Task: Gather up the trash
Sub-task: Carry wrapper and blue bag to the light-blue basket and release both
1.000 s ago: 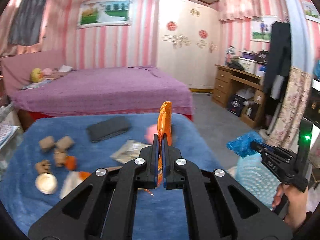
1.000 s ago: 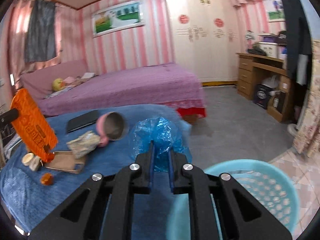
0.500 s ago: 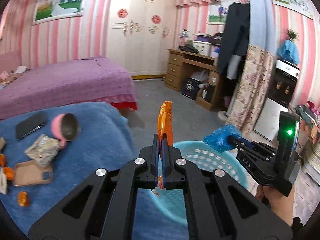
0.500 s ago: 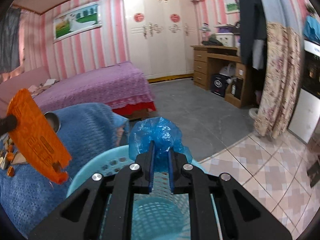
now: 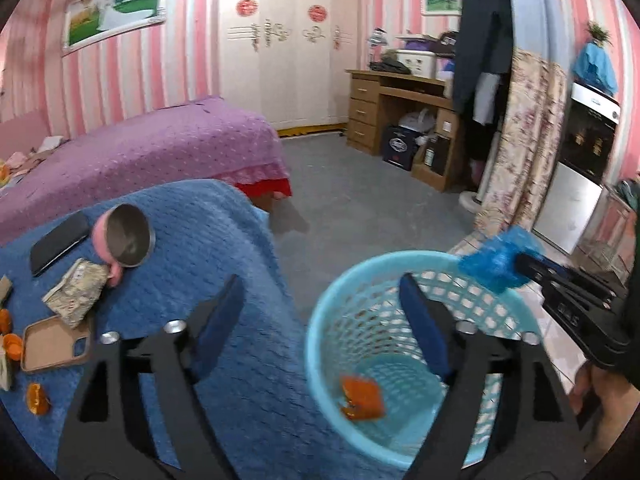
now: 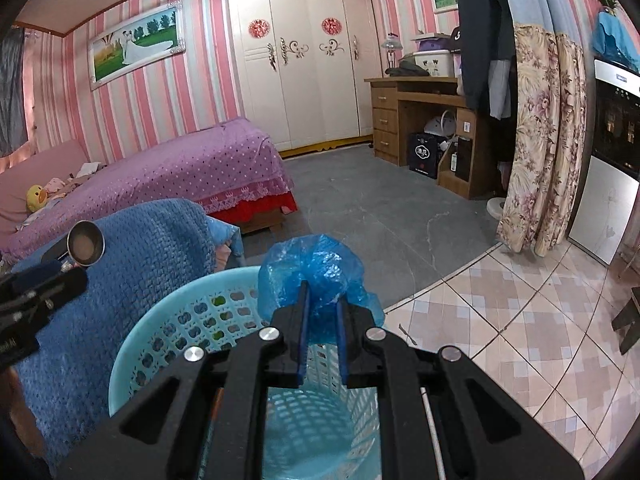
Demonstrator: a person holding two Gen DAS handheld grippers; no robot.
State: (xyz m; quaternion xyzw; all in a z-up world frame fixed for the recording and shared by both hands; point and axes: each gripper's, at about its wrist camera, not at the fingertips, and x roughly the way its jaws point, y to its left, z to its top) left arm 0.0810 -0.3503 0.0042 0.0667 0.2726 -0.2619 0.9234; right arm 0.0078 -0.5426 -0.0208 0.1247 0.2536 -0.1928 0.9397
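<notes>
A light blue mesh basket [image 5: 360, 280] stands on the floor beside the blue-covered table [image 5: 224, 248]. An orange wrapper [image 5: 362, 396] lies on the basket's bottom. My left gripper [image 5: 320, 292] hovers over the basket's near rim, its jaws opening wide with nothing between them. My right gripper [image 6: 322, 300] is shut on a crumpled blue plastic bag [image 6: 320, 268] above the basket [image 6: 168, 320]; in the left wrist view that bag [image 5: 498, 260] hangs at the basket's far right rim.
On the blue cover lie a pink-handled metal cup [image 5: 126, 236], a crumpled packet [image 5: 76, 292], a brown phone case [image 5: 54, 344], a black phone [image 5: 60, 242] and orange peels [image 5: 38, 400]. A purple bed [image 5: 140, 152], a desk [image 5: 404, 100] and a flowered curtain [image 5: 524, 140] stand around the grey floor.
Both grippers swung right from the table to the basket. The left jaws opened and the orange wrapper dropped into the basket. The right gripper still holds the blue bag.
</notes>
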